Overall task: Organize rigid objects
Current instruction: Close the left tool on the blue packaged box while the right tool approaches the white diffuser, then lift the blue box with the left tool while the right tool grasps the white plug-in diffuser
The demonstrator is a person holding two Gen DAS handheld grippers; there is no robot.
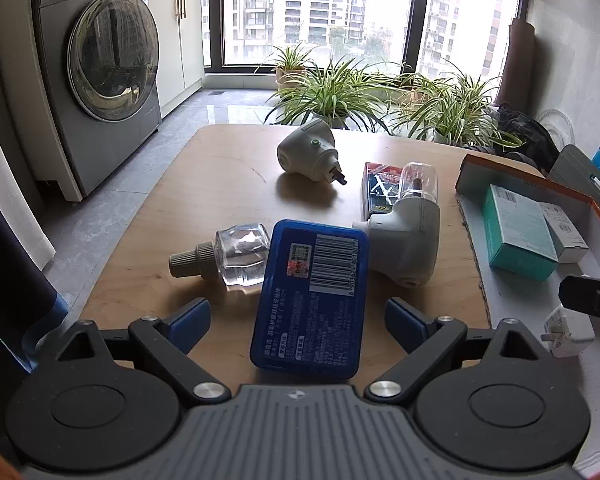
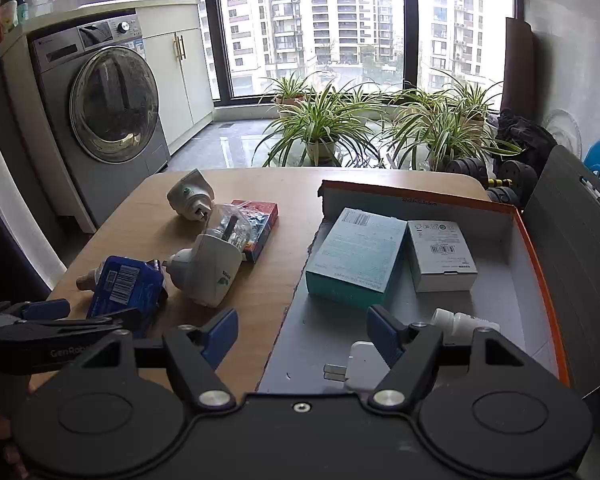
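Observation:
A blue tin (image 1: 312, 296) lies label-up on the wooden table (image 1: 220, 184), between the wide-apart fingers of my left gripper (image 1: 298, 312). The pads stand clear of its sides. Just left of the tin lies a clear bottle (image 1: 228, 256) with a beige cap. To its right lies a grey-white plug-in vaporizer (image 1: 408, 236), and a second vaporizer (image 1: 308, 152) lies farther back. My right gripper (image 2: 302, 326) is open and holds nothing. It hangs over the near left edge of the orange-rimmed box (image 2: 536, 248), beside a white charger plug (image 2: 360, 368).
The box also holds a teal carton (image 2: 356, 256), a white carton (image 2: 440, 256) and a small white bottle (image 2: 460, 322). A red and dark packet (image 1: 380, 188) lies behind the near vaporizer. A washing machine (image 1: 100, 64) stands left; potted plants (image 1: 340, 92) stand beyond the table.

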